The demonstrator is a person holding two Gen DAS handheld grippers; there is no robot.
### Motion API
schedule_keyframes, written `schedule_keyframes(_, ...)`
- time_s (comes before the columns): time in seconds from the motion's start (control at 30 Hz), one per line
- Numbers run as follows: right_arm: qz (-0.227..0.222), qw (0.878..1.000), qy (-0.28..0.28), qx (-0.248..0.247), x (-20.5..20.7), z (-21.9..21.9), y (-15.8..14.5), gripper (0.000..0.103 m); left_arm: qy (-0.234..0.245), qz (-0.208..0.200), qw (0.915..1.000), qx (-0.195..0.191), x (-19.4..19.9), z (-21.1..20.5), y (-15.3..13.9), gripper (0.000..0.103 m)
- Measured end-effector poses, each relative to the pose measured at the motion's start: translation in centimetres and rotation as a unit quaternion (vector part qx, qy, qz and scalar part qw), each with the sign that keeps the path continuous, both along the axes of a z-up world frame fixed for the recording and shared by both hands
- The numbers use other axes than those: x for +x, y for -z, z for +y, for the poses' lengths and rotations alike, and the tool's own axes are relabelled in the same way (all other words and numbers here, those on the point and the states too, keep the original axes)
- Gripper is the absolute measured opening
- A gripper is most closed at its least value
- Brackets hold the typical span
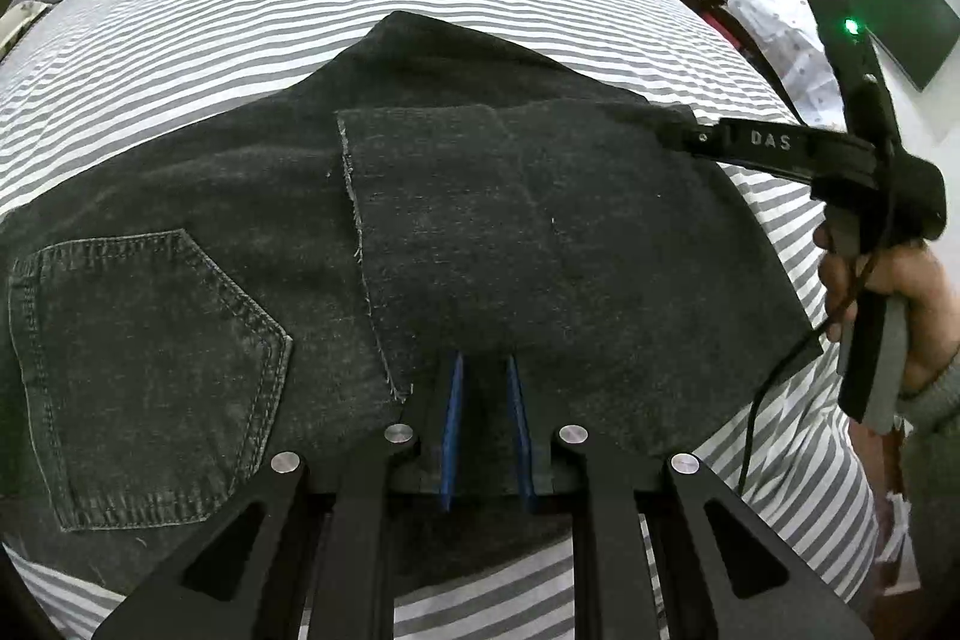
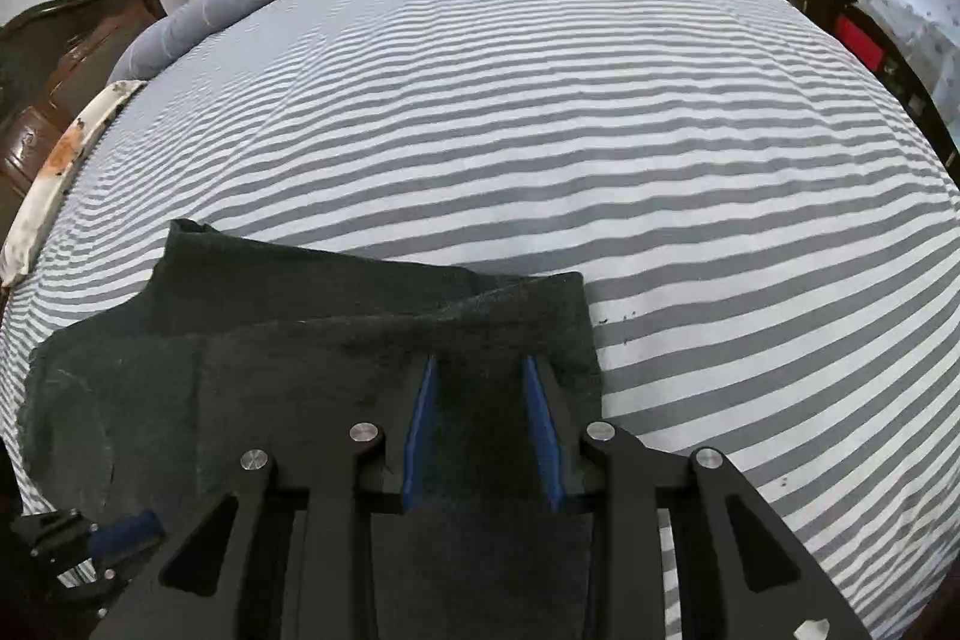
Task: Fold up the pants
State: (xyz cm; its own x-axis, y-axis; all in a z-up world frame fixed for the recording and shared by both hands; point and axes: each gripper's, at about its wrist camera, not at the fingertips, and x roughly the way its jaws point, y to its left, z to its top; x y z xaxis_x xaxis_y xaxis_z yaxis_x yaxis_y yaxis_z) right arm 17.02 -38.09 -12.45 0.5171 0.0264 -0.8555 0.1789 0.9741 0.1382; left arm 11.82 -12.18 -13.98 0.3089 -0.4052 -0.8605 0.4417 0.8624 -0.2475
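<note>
Both claws are seen pinching cloth: the left claw has its blue pads nearly together on the near edge of the folded-over leg, and the right claw is closed, with a somewhat wider gap, on a thicker bunch of the same garment near its right end. The pants, made of dark grey denim, are laid across the near part of the bed, on a sheet striped grey and white; the seat with its back pocket is to the left, and the leg ends have been doubled back over the middle, a frayed hem lying just right of the pocket. From the left wrist view the right claw is shown gripping the far right corner of the fold, a hand being wrapped round its handle. Denim of this kind is judged to be moderately heavy and fairly stiff for cloth: creases should be held well, yet sagging is to be expected between two held points. Slipping is thought unlikely, the weave being coarse, and nothing fragile is involved. Hold is best taken at edges and corners where layers are stacked, so that all layers are caught together; a grasp in the middle of a panel would probably lift one layer only. The soft mattress may allow the cloth to drag and wrinkle if it is pulled flat along the sheet.
</note>
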Motion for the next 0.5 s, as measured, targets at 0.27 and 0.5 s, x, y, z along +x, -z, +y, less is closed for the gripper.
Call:
schedule_keyframes(0.27,0.019,1.0,-0.025,0.004,-7.3,1.9,-0.7,0.029,0.007,-0.009,0.9997,0.022,-1.7,0.3,-0.5,0.028)
schedule_keyframes(0.5,0.026,0.999,-0.033,-0.007,-13.1,4.6,-0.4,0.03,0.008,-0.019,0.999,0.039,-3.2,0.2,-0.3,0.033)
